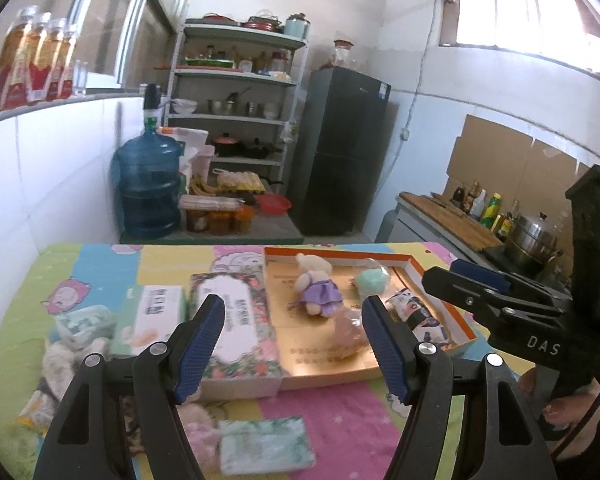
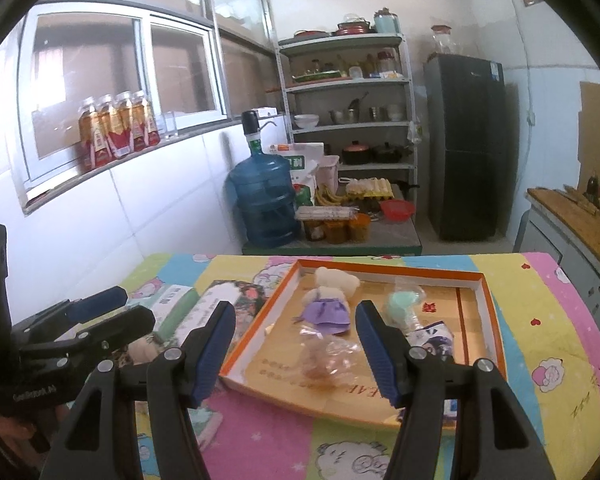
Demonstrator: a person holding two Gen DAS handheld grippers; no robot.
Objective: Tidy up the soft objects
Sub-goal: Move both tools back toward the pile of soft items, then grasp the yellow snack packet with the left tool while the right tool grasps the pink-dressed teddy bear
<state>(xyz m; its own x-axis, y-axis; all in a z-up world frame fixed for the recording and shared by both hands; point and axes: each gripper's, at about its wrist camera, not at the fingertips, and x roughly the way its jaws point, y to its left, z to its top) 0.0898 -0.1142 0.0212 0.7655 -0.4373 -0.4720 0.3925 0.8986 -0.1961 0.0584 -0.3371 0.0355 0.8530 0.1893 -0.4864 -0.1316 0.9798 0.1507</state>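
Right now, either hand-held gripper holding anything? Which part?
Nothing held. The left hand-held gripper and right hand-held gripper both stand open and empty above the table; the plush toy lies untouched in the orange-rimmed tray.

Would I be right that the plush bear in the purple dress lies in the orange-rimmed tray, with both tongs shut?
Not quite: the bear does lie in the orange-rimmed tray, but both wrist views show the left tongs and right tongs open and empty.

Bright daylight from window (image 1: pixel 520 8), glare, fisheye-warped edges, slight blur
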